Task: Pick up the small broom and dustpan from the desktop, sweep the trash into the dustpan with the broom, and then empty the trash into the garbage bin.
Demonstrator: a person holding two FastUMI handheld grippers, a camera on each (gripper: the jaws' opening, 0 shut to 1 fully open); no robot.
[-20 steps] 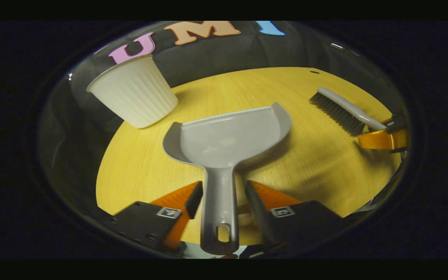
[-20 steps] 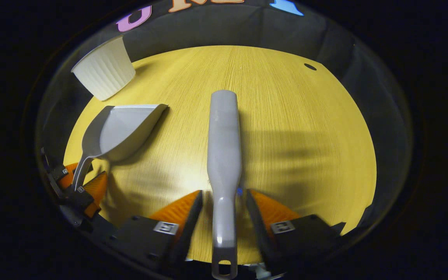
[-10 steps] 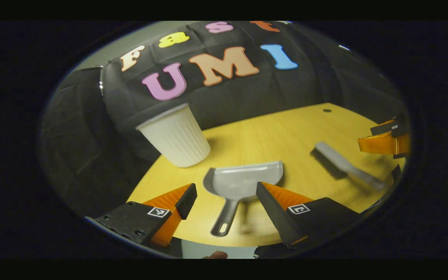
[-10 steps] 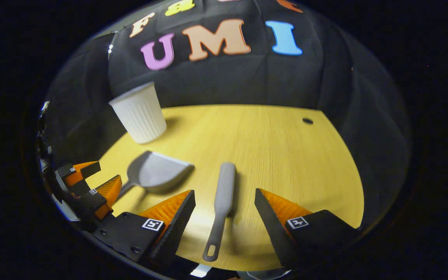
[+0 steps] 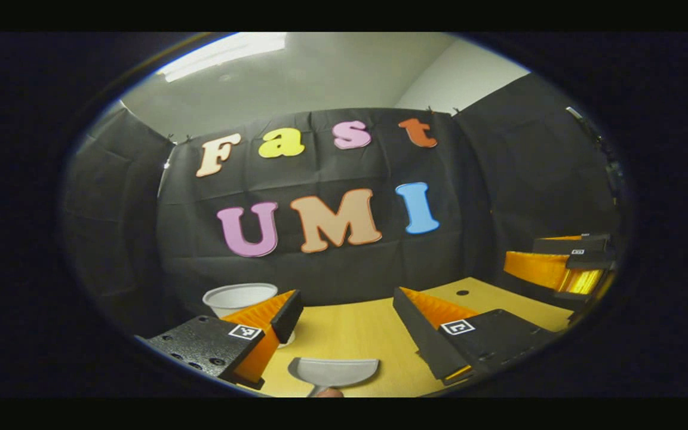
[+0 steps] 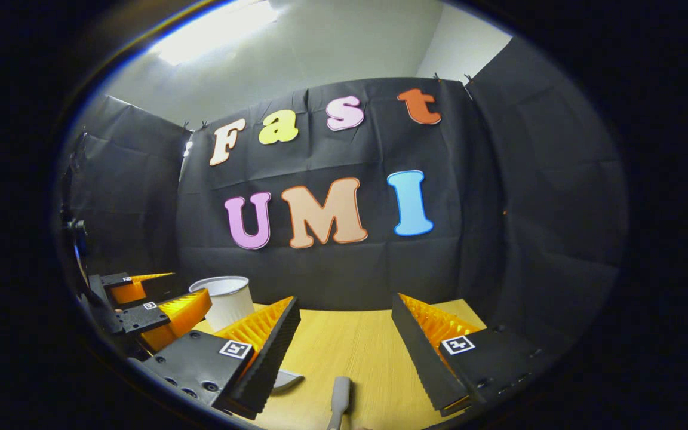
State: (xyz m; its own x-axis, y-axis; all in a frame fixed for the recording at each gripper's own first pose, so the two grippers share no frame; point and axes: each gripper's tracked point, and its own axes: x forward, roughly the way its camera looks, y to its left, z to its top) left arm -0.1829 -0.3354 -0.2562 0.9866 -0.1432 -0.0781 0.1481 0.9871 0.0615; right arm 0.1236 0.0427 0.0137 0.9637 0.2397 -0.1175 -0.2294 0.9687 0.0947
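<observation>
both grippers (image 5: 347, 304) (image 6: 344, 310) open, empty

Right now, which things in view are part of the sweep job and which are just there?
Part of the job:
- dustpan, lying on the table
- broom, lying on the table
- bin, standing at the table's far left
- left gripper, open
- right gripper, open

Just there:
- table
- hole in the tabletop

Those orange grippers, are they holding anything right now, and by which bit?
Nothing. The left gripper and right gripper are both open; the dustpan and broom lie on the table.
</observation>
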